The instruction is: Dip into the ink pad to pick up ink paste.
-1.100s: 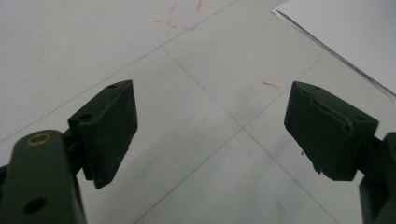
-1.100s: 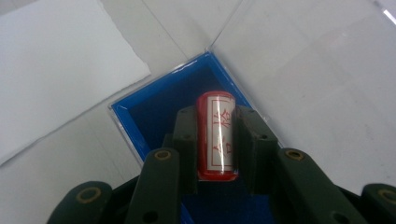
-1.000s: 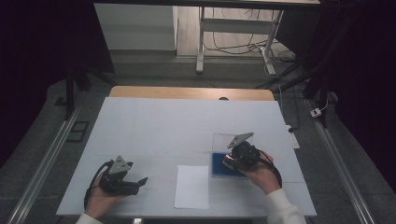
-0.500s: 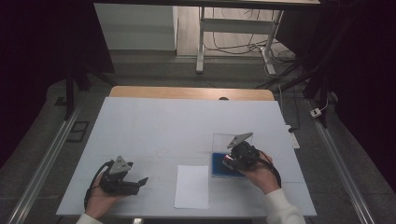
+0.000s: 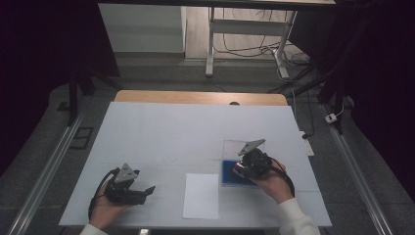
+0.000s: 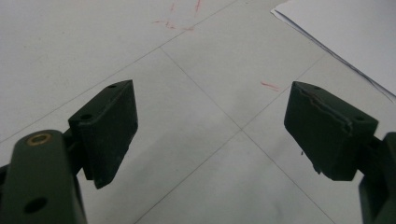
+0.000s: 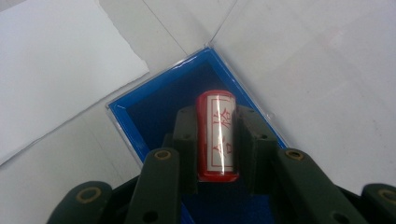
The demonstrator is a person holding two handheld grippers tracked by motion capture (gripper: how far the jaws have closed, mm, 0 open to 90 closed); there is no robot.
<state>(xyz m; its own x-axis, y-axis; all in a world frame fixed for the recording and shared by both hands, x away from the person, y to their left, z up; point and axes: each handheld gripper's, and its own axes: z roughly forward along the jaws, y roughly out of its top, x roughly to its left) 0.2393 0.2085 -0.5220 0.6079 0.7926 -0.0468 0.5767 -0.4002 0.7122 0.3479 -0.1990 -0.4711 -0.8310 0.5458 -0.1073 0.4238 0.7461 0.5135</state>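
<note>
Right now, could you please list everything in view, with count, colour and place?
stamp: one, red cylinder with a white label bearing red characters, clamped between the right gripper's jaws above the blue box
box: one, blue lining with a clear open lid, on the table's right side
sheet of paper: one, white, near edge, centre
table: one, white top
left gripper: one, black, open, over bare table at near left
right gripper: one, black, shut on the stamp
</note>
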